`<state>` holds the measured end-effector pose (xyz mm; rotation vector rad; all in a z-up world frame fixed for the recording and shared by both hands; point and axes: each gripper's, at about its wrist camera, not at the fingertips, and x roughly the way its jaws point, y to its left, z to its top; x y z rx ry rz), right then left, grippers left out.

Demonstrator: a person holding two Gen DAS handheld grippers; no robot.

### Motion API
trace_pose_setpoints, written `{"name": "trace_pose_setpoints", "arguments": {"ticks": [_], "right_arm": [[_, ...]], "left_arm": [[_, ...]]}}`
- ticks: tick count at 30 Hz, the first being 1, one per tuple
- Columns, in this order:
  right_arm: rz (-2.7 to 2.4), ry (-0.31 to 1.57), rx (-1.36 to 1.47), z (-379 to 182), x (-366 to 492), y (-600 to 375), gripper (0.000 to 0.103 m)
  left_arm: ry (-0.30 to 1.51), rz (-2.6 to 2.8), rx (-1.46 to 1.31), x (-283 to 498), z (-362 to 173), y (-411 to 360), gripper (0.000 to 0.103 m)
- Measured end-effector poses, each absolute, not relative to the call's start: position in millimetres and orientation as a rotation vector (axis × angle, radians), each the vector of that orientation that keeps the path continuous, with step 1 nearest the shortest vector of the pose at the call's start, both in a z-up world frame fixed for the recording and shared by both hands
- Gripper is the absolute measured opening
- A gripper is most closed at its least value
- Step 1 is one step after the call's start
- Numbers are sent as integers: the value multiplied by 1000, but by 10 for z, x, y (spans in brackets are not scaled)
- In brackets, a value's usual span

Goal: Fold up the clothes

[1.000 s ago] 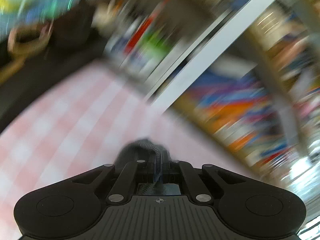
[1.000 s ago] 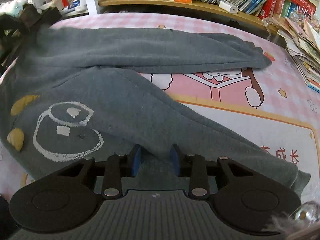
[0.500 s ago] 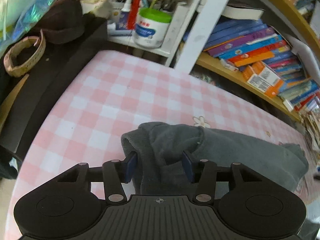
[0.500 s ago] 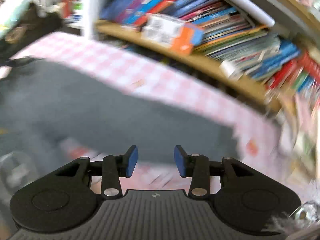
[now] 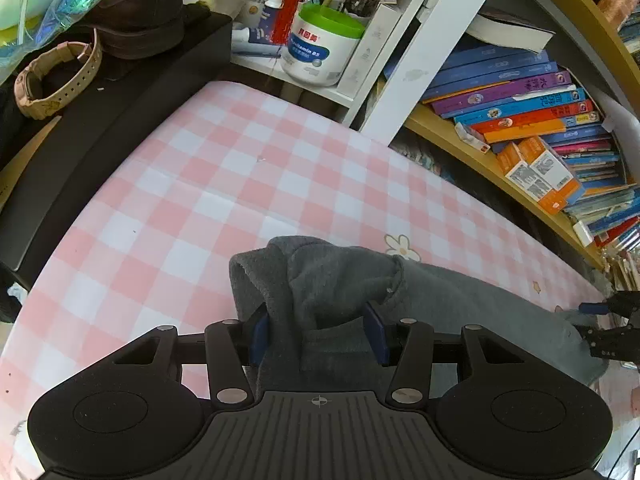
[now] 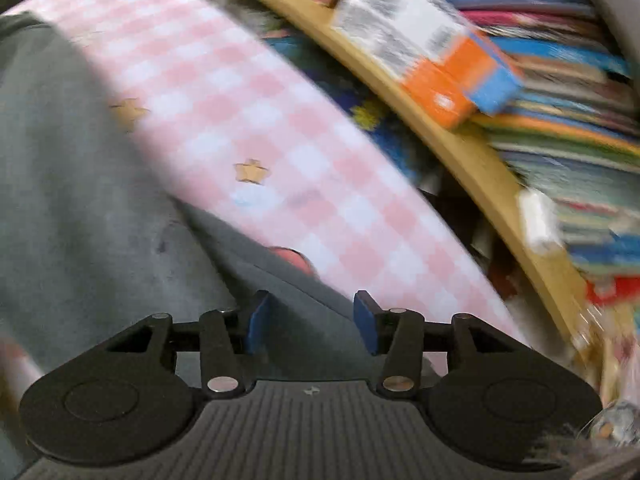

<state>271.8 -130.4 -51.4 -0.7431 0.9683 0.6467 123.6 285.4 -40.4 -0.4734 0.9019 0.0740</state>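
Grey sweatpants (image 5: 460, 304) lie on the pink checked tablecloth (image 5: 240, 184). One bunched end of them sits loosely between the blue pads (image 5: 259, 334) of my left gripper (image 5: 318, 332), whose jaws stand apart. In the blurred right wrist view, my right gripper (image 6: 310, 322) hangs over the edge of the grey fabric (image 6: 80, 200) near the bookshelf. Its jaws are opening, and the cloth below them is not pinched. The left wrist view shows the right gripper (image 5: 596, 320) at the far right, at the garment's other end.
A shelf of books (image 5: 520, 112) runs along the far side of the table, close to the cloth edge. A white tub with a green lid (image 5: 320, 52), pens, a beige watch strap (image 5: 56, 76) and a black box (image 5: 100, 128) crowd the far left corner.
The left gripper was shut and its view blurred; its jaws have since parted and the grey cloth lies loose between them. The right gripper swept from the near trouser leg to the bookshelf side, jaws widening.
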Motion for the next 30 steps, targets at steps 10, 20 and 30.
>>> {"name": "trace_pose_setpoints", "arguments": {"ticks": [10, 20, 30], "right_arm": [[687, 1080, -468, -434, 3015, -1548, 5], [322, 937, -391, -503, 3138, -1604, 20], [383, 814, -311, -129, 2477, -1625, 29]], "left_arm": [[876, 136, -529, 1237, -478, 2916, 18], [877, 82, -526, 1349, -421, 2820, 31], [886, 114, -640, 1545, -564, 2932, 5]]}}
